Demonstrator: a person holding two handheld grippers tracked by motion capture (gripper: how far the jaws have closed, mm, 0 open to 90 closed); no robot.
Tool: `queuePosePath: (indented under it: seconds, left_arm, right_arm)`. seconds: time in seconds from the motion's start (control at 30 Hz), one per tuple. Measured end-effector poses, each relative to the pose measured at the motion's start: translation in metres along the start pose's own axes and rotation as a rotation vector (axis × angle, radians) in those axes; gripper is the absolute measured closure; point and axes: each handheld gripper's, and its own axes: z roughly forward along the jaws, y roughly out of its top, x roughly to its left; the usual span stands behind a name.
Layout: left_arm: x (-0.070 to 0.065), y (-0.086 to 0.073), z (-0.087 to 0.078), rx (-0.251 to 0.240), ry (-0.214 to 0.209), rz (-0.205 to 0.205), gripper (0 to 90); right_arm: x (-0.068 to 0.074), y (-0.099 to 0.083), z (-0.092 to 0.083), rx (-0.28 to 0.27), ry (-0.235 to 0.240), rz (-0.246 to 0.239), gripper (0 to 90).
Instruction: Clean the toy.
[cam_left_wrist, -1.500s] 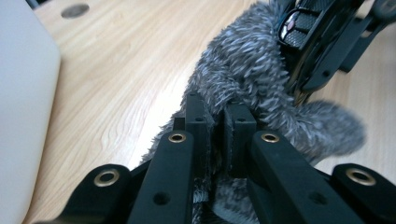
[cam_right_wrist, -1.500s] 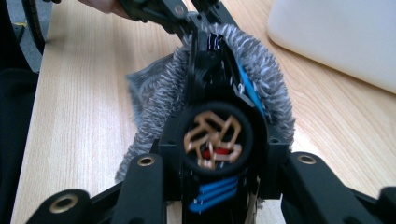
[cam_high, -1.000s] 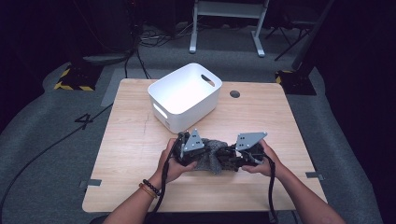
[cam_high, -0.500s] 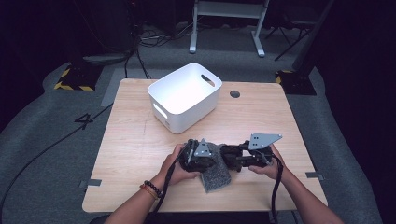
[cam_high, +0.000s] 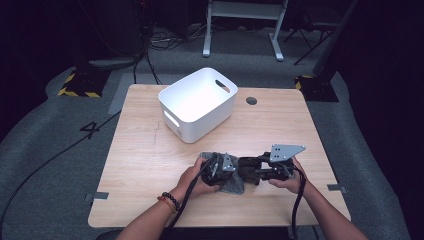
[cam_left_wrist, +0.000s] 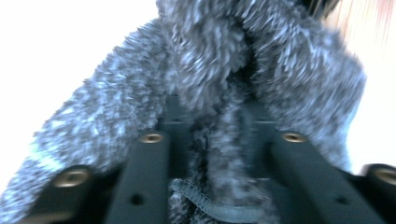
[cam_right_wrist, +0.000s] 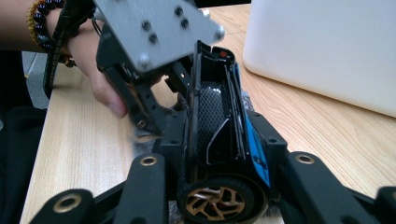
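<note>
A black and blue toy car (cam_right_wrist: 219, 126) with gold wheels sits between the jaws of my right gripper (cam_right_wrist: 224, 163), which is shut on it. In the high view the car (cam_high: 246, 171) is just above the table's front middle, with the right gripper (cam_high: 253, 172) pointing left. A grey fuzzy cloth (cam_high: 232, 187) lies under and against the car. My left gripper (cam_high: 231, 172) meets it from the left. Its jaws have just been closing and now pinch a fold of the cloth (cam_left_wrist: 224, 70) between them.
A white plastic bin (cam_high: 197, 102) with handle slots stands behind the hands on the wooden table (cam_high: 145, 165); its wall (cam_right_wrist: 327, 46) is close to the car's far side. A round cable hole (cam_high: 251, 100) sits near the back edge. Cables trail from both grippers towards the front.
The left gripper sank towards the table and shifted right, let go of the cloth midway and took a fold of it again. The cloth dropped from a bundle to the tabletop. The right gripper barely moved.
</note>
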Motion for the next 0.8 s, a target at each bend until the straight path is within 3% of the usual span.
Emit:
queuePosePath:
  seconds: [0.1,0.2,0.27,0.33,0.47,0.57,0.63,0.7,0.8]
  left_arm:
    - [0.002,0.003,-0.011,-0.102,-0.030,-0.017,76.7]
    - [0.000,0.008,-0.023,-0.174,-0.021,-0.017,77.0]
    - [-0.002,0.010,-0.027,-0.194,-0.002,-0.001,76.9]
    - [-0.001,0.010,-0.029,-0.206,-0.011,-0.008,76.9]
    - [-0.002,0.014,-0.033,-0.228,-0.010,0.000,76.9]
    - [-0.004,0.019,-0.037,-0.264,-0.033,-0.001,77.0]
    - [-0.006,0.023,-0.039,-0.278,-0.031,0.018,77.0]
    - [-0.007,0.025,-0.039,-0.290,-0.033,0.011,77.0]
    - [-0.005,0.026,-0.038,-0.300,-0.047,0.006,77.0]
  right_arm:
    - [-0.001,-0.001,-0.001,-0.005,0.002,0.001,64.7]
    - [0.000,0.000,-0.002,0.015,0.018,-0.013,64.5]
    - [0.001,0.002,-0.003,0.034,0.015,-0.012,64.1]
    - [0.000,0.003,-0.005,0.048,0.014,0.002,63.4]
    - [-0.003,0.005,-0.007,0.123,0.025,0.018,56.6]
    - [0.000,0.009,-0.007,0.200,0.030,-0.012,55.0]
    - [0.002,0.010,-0.007,0.236,0.005,-0.039,55.0]
    - [0.003,0.012,-0.009,0.226,-0.019,-0.063,60.5]
    - [0.002,0.014,-0.014,0.197,-0.017,-0.057,65.2]
